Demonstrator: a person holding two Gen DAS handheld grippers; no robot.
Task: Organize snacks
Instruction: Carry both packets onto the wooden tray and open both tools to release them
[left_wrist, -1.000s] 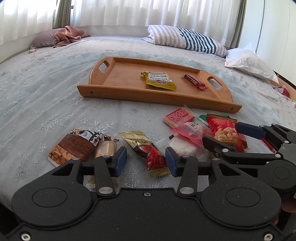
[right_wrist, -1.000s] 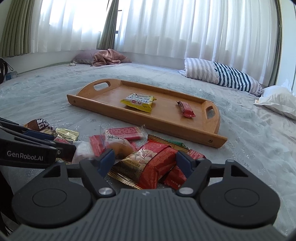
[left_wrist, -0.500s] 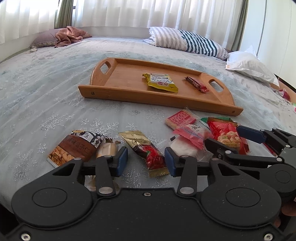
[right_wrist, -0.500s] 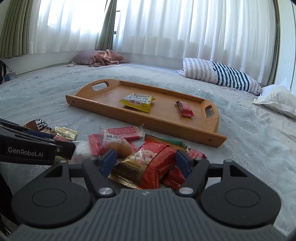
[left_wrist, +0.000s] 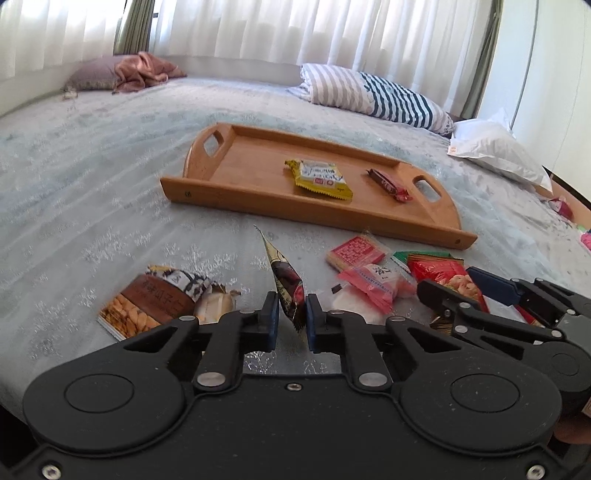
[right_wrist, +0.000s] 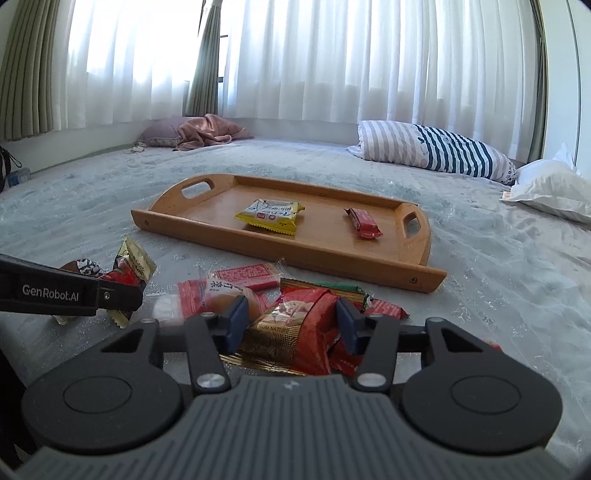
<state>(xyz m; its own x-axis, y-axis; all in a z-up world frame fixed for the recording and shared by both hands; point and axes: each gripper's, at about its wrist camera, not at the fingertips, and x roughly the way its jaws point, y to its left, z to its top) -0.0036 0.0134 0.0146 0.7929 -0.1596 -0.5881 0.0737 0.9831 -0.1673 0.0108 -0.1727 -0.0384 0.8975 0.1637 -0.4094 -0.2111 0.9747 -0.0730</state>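
It was a home bedroom: a wide bed (right_wrist: 480, 258) filled the frame, a striped pillow (right_wrist: 436, 151) lay upper right, sheer curtains (right_wrist: 332, 59) hung behind.

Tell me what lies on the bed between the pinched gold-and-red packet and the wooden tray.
Nothing: in the left wrist view, only bare bedspread separates the gold-and-red packet from the wooden tray.

Left tongs (left_wrist: 291, 321): black housing, blue pads, silver screws. Right tongs (right_wrist: 290, 325): ribbed grey housing.

Both wrist views—low, close—face the tray (left_wrist: 314, 218) (shared)
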